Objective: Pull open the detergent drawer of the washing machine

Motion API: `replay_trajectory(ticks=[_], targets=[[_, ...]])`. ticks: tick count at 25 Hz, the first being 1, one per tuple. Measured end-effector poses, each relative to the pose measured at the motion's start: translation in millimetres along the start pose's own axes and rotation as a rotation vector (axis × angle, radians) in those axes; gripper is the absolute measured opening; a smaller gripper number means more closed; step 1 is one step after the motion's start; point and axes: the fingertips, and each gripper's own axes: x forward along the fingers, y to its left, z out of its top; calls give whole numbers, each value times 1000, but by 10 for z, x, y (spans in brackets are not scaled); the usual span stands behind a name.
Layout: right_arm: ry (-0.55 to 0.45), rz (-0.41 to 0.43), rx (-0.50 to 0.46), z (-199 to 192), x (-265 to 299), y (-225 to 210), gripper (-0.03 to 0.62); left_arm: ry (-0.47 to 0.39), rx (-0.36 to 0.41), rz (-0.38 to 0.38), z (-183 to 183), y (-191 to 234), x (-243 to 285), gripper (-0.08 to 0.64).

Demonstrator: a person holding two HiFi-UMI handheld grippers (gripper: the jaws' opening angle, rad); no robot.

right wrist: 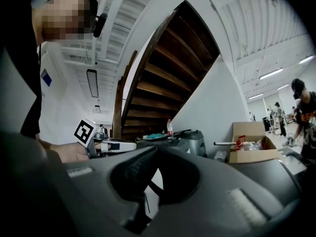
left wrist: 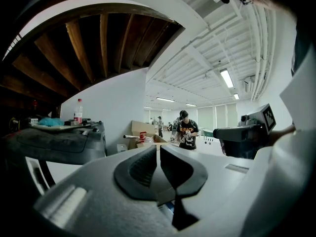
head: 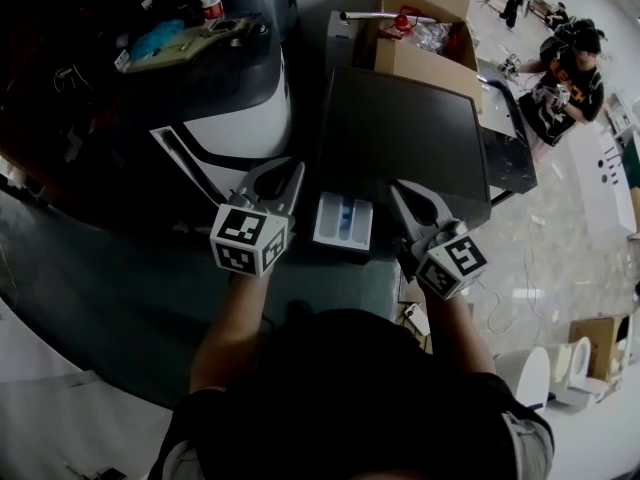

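Left tool (head: 280, 174) barely parted and empty, right tool (head: 400, 190) closed, detergent drawer (head: 343, 223) between

The left gripper (head: 283, 168) and right gripper (head: 400, 186) are held side by side ahead of the body, pointing forward. The left forearm (head: 230, 318) and right forearm (head: 462, 323) reach out bare behind them. The left jaws stand a narrow slit apart with nothing between them. The right jaws meet, empty.
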Motion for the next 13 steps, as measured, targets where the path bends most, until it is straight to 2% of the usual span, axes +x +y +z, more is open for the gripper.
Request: replay_trajectory(ticks=[6,13], targets=[[5,19,5,-76,41,80,2,11,1,13,-96,1,-109,29],[10,82,21,-161,218,358,2,32,-1,33,-191,92,-346,28]])
